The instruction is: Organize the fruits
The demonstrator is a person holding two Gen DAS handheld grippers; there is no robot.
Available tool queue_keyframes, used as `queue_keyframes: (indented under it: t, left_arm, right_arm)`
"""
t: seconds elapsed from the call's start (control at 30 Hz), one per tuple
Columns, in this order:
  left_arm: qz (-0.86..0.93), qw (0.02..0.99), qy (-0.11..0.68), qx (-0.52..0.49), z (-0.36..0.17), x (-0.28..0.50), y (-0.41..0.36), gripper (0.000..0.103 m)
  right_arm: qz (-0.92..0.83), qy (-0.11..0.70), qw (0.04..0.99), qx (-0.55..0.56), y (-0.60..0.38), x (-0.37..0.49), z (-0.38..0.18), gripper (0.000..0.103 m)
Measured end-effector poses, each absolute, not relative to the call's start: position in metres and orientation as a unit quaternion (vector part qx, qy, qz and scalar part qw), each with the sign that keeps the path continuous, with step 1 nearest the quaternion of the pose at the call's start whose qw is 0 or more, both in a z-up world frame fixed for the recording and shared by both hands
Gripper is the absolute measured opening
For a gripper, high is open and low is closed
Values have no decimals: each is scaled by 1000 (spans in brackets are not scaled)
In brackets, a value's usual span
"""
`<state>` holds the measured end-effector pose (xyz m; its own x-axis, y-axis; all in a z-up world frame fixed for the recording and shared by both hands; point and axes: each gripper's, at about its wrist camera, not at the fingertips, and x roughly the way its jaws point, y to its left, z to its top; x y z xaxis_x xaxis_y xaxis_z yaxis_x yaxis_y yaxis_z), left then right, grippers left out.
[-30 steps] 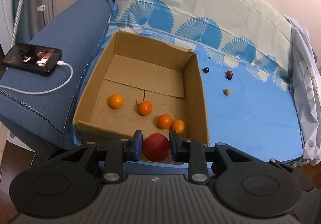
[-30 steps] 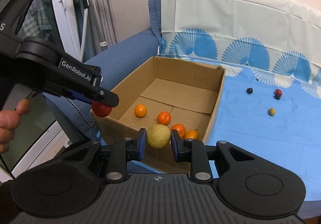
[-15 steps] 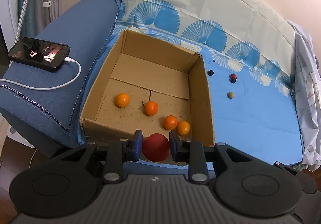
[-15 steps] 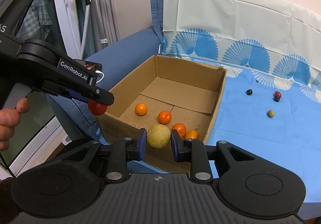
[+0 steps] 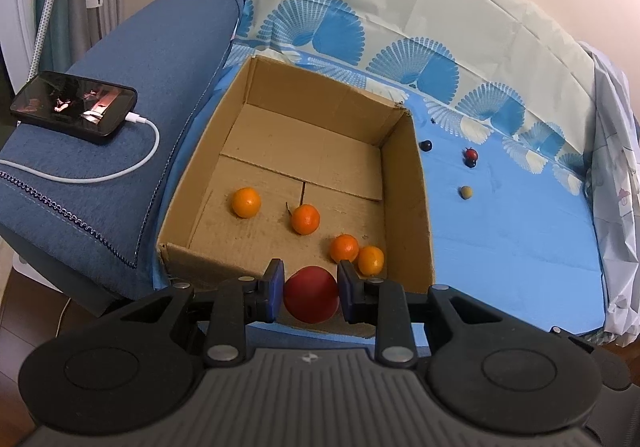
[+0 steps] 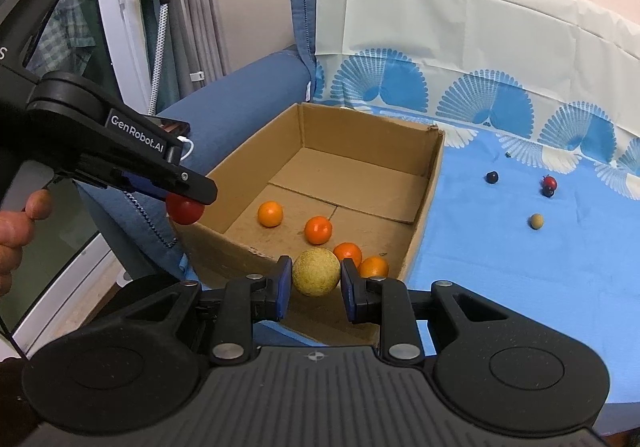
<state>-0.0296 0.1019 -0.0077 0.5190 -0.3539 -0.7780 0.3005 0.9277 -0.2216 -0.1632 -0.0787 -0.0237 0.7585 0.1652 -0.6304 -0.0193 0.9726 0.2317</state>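
A red fruit [image 5: 311, 294] is being clamped between the blue pads of the left gripper [image 5: 310, 293], and a yellowish round fruit [image 6: 316, 271] is being clamped the same way in the right gripper [image 6: 315, 283]. Both are being held just above the near wall of the cardboard box [image 5: 408, 207], not yet inside it. Four oranges are lying on the box floor, the leftmost orange [image 5: 246, 202] apart from the rest. Four small fruits are being left on the blue cloth [image 5: 512, 239] outside the box: a dark berry [image 5: 425, 145], a red berry [image 5: 471, 154] touching a second dark one, and an olive-coloured fruit [image 5: 465, 192].

Against the earlier frames, little is being changed: neither grip is being loosened, and the box contents are lying as before. In the left view the box and the phone [image 5: 74, 107] on the sofa arm are sitting slightly further right and lower, so only a minor shift of aim is being recorded. It is judged that release over the box is being prepared and that the sorting is partly complete.
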Motion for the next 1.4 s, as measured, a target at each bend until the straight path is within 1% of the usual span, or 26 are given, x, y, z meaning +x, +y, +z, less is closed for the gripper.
queue_keyframes:
  t: [0.53, 0.9, 1.4]
  left_arm:
    - [-181, 873, 453, -35, -13, 24, 83, 32]
    - [-170, 867, 467, -25, -39, 71, 62, 32]
    - [-149, 850, 504, -2, -81, 109, 44, 32]
  right_arm:
    - [46, 357, 928, 102, -85, -108, -39, 27]
    - [45, 385, 915, 109, -89, -55, -66, 27]
    - [53, 426, 897, 108, -87, -18, -105, 27]
